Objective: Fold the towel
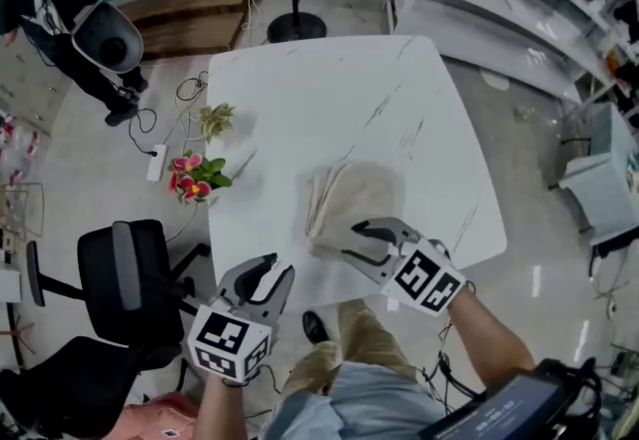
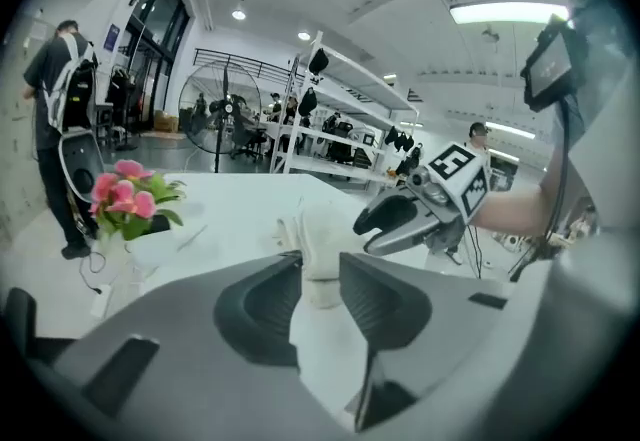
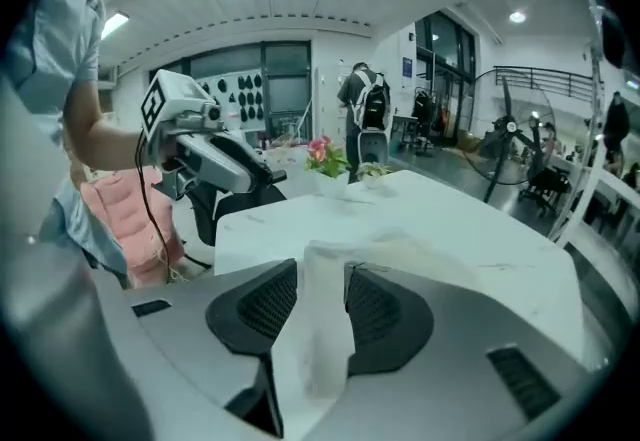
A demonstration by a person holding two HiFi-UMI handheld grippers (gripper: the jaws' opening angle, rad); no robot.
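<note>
Towel (image 1: 351, 197), near edge at right gripper (image 1: 353, 239), left gripper (image 1: 270, 273) well apart

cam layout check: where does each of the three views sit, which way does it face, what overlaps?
Head view: on the person's head, facing steeply down at the table and towel; shows left gripper, right gripper, forearms, legs.
Left gripper view: on the left gripper, looking along its open jaws across the table at the towel and right gripper.
Right gripper view: on the right gripper, looking along its open jaws over the towel toward the left gripper.
Shared: all three see the towel and flowers.
</note>
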